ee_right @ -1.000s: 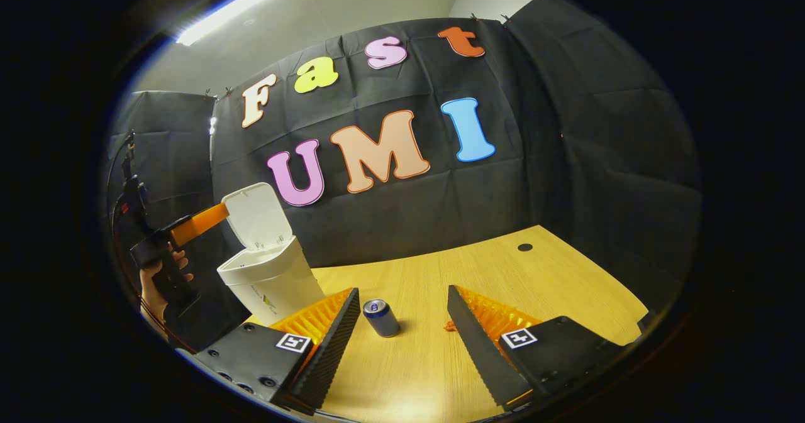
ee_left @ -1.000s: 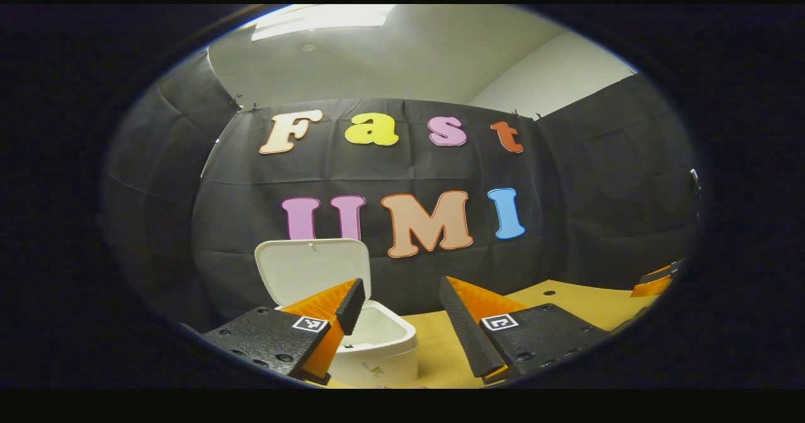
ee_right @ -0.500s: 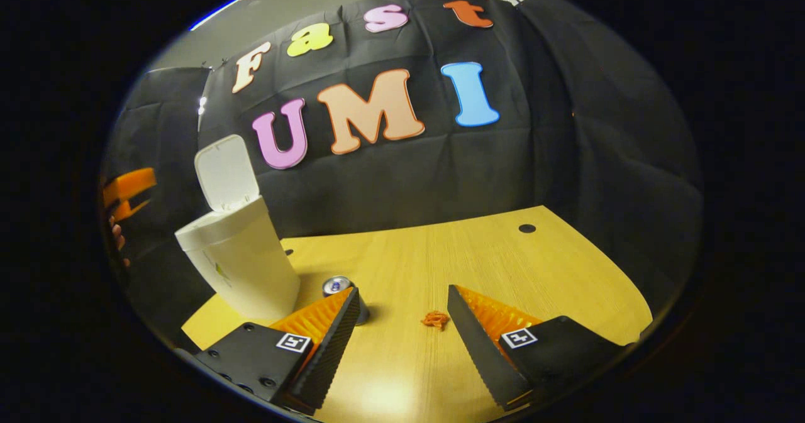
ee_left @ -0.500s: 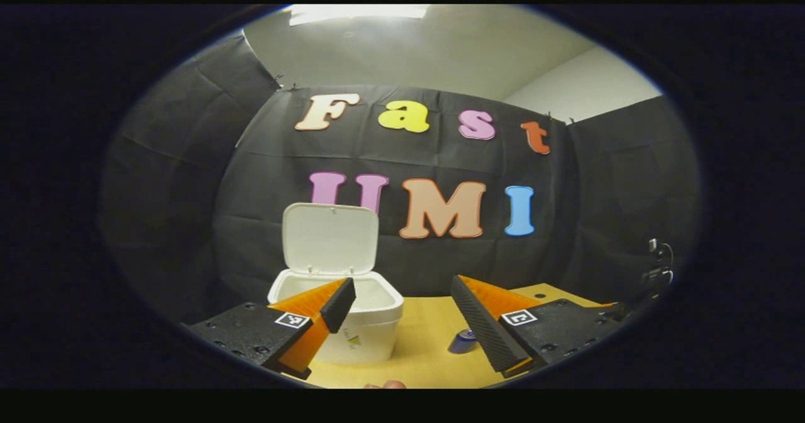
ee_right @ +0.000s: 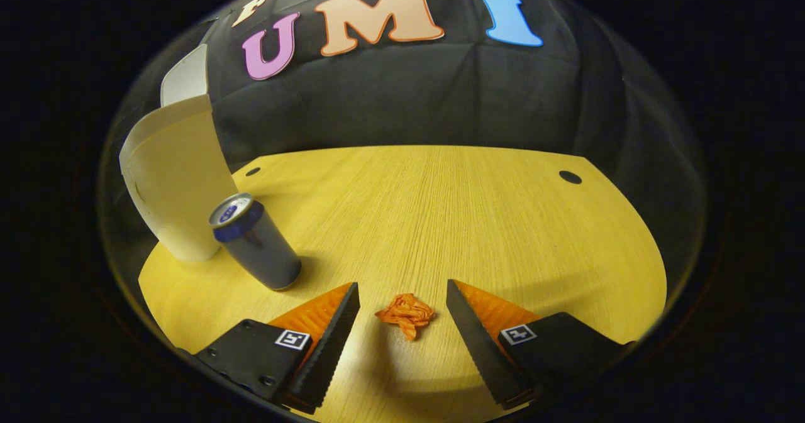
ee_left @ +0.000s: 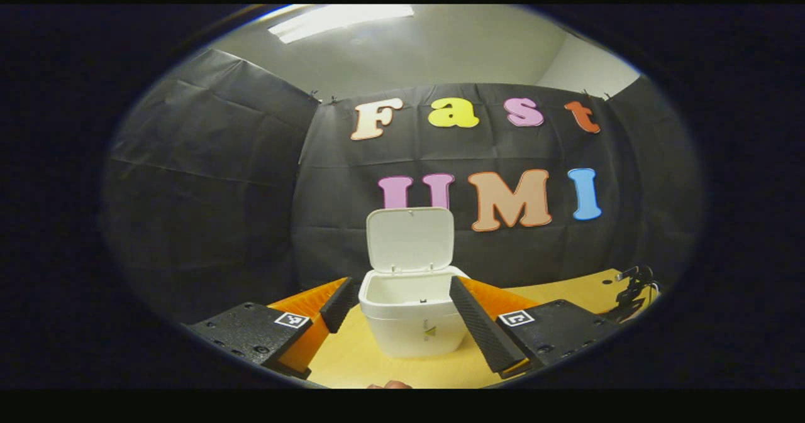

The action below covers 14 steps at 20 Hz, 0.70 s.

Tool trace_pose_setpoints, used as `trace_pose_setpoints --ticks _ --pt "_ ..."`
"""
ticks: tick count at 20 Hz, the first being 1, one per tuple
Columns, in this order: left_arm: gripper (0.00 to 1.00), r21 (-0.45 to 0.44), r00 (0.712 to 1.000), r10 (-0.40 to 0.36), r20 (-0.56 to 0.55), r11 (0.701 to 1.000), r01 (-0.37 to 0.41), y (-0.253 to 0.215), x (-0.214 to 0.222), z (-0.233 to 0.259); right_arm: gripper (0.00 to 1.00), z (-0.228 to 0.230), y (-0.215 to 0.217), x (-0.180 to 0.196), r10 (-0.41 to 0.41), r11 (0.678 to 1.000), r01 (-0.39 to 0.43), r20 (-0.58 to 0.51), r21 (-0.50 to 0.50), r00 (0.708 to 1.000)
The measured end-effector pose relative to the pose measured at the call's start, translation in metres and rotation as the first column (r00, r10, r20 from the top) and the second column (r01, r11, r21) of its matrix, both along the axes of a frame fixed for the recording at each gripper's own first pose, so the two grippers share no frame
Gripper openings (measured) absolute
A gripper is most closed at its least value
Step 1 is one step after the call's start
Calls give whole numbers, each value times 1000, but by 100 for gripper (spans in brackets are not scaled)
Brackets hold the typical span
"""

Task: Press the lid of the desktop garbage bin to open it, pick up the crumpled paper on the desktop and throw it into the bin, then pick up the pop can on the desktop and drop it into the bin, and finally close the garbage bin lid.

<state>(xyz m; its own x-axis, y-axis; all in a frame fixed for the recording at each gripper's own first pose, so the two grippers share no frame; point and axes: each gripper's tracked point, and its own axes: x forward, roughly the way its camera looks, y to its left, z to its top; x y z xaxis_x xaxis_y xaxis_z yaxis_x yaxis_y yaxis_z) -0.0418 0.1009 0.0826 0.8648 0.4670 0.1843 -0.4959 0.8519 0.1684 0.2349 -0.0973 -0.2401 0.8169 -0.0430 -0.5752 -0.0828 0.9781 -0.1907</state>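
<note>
The white bin [ee_left: 415,322] stands on the wooden desk [ee_left: 365,366] with its lid [ee_left: 410,239] hinged up and open. My left gripper [ee_left: 402,294] is open, its fingers framing the bin from a short way back, nothing between them. In the right gripper view the bin [ee_right: 176,184] is at the far left, and the blue-topped pop can [ee_right: 256,242] stands upright just in front of it. A small crumpled orange paper [ee_right: 406,313] lies on the desk [ee_right: 453,222] between the fingertips of my open right gripper [ee_right: 402,294], not touched.
Two round cable holes [ee_right: 570,176] mark the desk's far side. Black cloth walls close in the back and sides. The other gripper's dark body [ee_left: 635,288] shows at the right edge of the left gripper view. A fingertip [ee_left: 390,384] shows at the bottom edge.
My right gripper has dropped and moved forward over the desk until the orange paper lies between its fingers. My left gripper has pulled back and swung so the bin is centred.
</note>
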Motion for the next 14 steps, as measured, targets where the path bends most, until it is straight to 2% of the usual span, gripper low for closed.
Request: trace_pose_setpoints --ticks 2,3,5,6,7,8,11,12,14 --pt "93 1 1000 25 6 1000 -25 2 -3 2 91 -13 -10 2 -8 999 7 -42 -41 999" --pt "95 -1 999 31 11 1000 -31 1 -3 4 93 -20 -15 0 -9 998 4 -77 -64 997" --pt "93 -13 999 31 11 999 -31 -1 0 2 87 -15 -11 5 4 997 -8 -47 -76 999" --pt "93 -15 1000 28 9 1000 -28 -2 2 0 64 -12 -9 5 11 997 -14 -41 -76 999" --pt "93 -14 1000 24 7 1000 -24 -2 4 0 52 -16 -11 5 17 997 -21 -55 -74 998" --pt "95 -13 1000 22 6 1000 -22 -3 5 -1 49 -17 -11 2 18 997 -23 -71 -70 997" --pt "93 -20 1000 3 12 1000 -3 -6 10 -1 45 -7 -2 -3 31 999 -33 -70 -31 997" --pt "93 -20 1000 -1 13 1000 2 -6 9 -2 39 3 1 -5 38 999 -40 -54 -25 998" --pt "93 -13 1000 -9 21 1000 10 -4 7 2 41 32 15 -8 60 998 -60 -8 -17 998"
